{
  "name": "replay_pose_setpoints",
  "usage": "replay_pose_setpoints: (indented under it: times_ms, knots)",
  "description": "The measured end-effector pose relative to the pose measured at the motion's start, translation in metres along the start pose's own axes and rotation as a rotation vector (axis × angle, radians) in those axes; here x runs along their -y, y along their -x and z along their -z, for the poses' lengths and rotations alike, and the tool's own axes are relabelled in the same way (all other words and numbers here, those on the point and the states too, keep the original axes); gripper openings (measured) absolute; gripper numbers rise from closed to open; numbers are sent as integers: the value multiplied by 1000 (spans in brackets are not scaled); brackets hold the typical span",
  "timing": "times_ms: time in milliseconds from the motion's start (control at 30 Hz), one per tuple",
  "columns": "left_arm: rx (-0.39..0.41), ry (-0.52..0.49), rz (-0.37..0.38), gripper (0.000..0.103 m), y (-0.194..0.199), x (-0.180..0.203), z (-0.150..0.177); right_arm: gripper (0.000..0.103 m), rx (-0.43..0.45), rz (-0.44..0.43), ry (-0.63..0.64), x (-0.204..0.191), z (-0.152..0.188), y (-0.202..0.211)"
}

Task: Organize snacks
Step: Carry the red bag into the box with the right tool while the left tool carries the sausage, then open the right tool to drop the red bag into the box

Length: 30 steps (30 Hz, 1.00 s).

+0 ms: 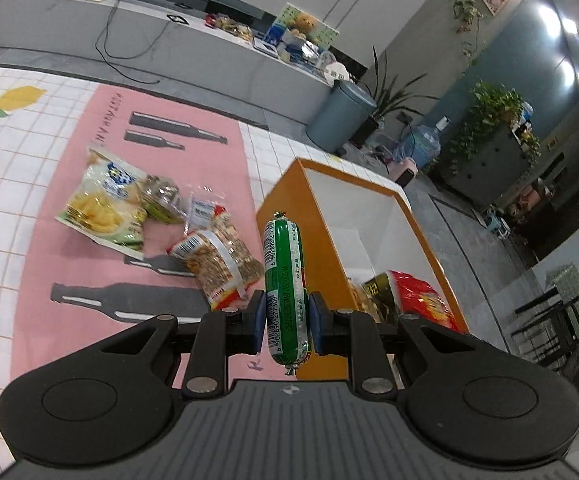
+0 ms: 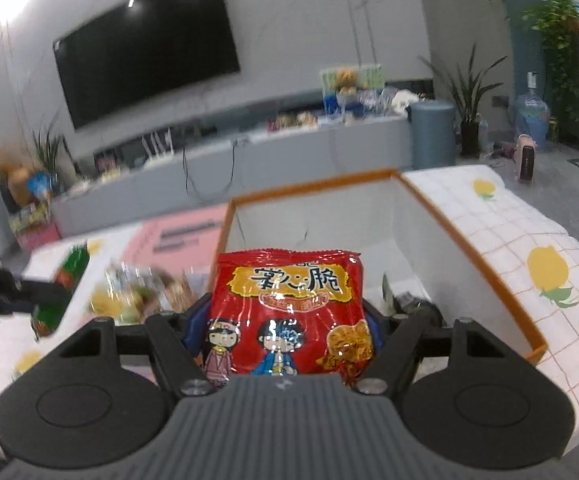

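Box (image 2: 485,276) holds a dark packet (image 2: 413,306) — left tool (image 1: 287,316) clamps sausage (image 1: 285,280), right tool (image 2: 285,320) red bag (image 2: 289,308).

Glossy plastic-wrapped sausage (image 1: 286,284), crinkly shiny red packet (image 2: 289,312)

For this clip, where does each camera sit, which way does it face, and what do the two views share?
Left wrist: on the left gripper, looking along its fingers, shut on a green sausage, toward loose snacks and the orange box.
Right wrist: on the right gripper, holding a red snack bag over the box, facing the TV wall.
Shared: box, sausage, red bag, tablecloth.
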<state>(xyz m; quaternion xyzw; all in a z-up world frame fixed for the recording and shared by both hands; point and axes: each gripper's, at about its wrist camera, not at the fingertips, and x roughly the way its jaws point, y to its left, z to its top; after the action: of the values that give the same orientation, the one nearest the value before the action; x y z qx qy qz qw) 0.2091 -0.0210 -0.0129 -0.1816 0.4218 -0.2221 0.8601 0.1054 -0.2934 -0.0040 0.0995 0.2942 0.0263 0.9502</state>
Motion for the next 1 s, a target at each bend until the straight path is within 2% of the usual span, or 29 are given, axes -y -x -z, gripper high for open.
replay_pose_setpoints:
  times_ms: [233,300,467,700,833,867,933,1000]
  knots:
    - [-35,-10,-1,24,-8,1,8,70,-69,-30,-25,3,-21,-30]
    - [-33,-14,-3,24,-7,2,11,70,-89,-20,-50,3,-23,-38]
    - [-31,-19,-3,24,-4,2,11,70,-136,-4,-14,-3,-28,-56]
    - [-30,-26,-17,24,-4,3,12,71,-166,23,-23,-3,-30,-70]
    - [-39,-26,-26,24,-5,3,12,75,-209,48,-17,-5,-31,-80]
    - [-41,-24,-28,24,-6,3,12,77,-219,44,-19,-6,-31,-81]
    - [-43,-23,-34,24,-7,2,12,91,-216,22,-35,-5,-32,-80]
    - [-44,-25,-37,24,-8,2,12,92,-205,20,-44,-3,-32,-75]
